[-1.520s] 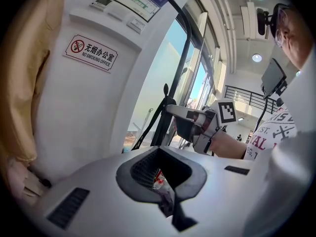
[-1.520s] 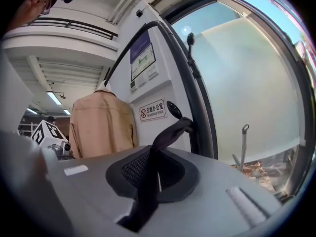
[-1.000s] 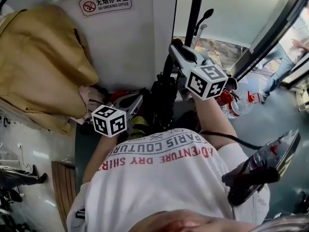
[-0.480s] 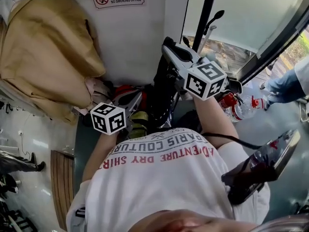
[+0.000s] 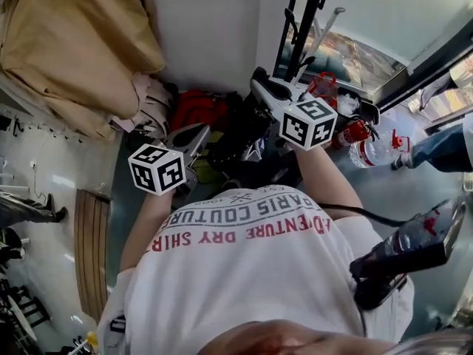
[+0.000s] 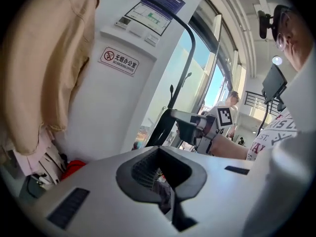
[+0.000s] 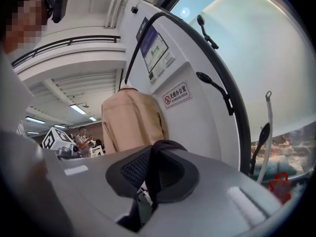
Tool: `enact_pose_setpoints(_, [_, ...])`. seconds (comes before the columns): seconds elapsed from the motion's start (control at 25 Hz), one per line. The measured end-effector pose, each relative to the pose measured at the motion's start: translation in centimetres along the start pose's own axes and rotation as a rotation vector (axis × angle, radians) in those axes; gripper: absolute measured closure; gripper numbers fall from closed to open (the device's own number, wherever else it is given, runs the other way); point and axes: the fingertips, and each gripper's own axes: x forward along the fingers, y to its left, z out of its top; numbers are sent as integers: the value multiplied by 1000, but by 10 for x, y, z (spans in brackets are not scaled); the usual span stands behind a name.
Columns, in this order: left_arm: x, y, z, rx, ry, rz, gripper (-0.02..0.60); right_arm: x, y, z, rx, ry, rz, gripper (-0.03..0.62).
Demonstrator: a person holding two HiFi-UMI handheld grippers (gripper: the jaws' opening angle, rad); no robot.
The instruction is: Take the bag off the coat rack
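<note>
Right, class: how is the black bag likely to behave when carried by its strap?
The strap folds limply through the right gripper, so it is probably floppy. The bag hangs slumped below, so it will likely sag and swing.

Strong daylight comes through the frosted glass point(image 5: 392, 13) at the head view's upper right and washes the white wall point(image 5: 214, 28). The glossy floor point(image 5: 44, 191) at the left throws back pale glare. Shadow pools at the wall's foot, and detail is lost there. Both gripper views bow hard, with black corners and a soft near foreground. Ceiling strip lights point(image 7: 79, 107) glow in the right gripper view. In the left gripper view, highlights blow out toward the glass.
</note>
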Motion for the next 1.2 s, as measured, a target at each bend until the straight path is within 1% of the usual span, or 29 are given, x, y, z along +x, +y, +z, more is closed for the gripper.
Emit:
enact_pose_setpoints(0.16, [-20,-7,-22,-34,0,17,581,-19,31,-29,10,47,39,571])
enact_pose_setpoints(0.28, [-27,-15,-30,-43,-9,12,581,-40,60,-46,22,55,71,571])
enact_pose_setpoints(0.4, [-27,-25,-37,-42,-4,-23,581,-63,82,-56,30,59,59,571])
enact_pose_setpoints(0.56, [-53,-49,-65,-33,13,-74,581,-99,129,-75,23,48,29,571])
enact_pose_setpoints(0.68, [-90,-79,-99,-20,17,-116,581,-138,171,-98,34,41,-14,571])
enact_pose_setpoints(0.76, [-124,-98,-119,-5,8,-130,581,-165,201,-110,38,29,-43,571])
enact_pose_setpoints(0.88, [-176,-125,-145,0,-2,-148,581,-200,240,-120,47,18,-87,571])
enact_pose_setpoints(1.0, [-216,-152,-170,16,9,-169,581,-232,270,-130,67,7,-123,571])
enact_pose_setpoints(1.08, [-242,-171,-183,31,12,-175,581,-253,291,-136,87,-3,-135,571])
enact_pose_setpoints(1.2, [-276,-199,-191,50,-2,-182,581,-283,323,-139,90,-11,-135,571])
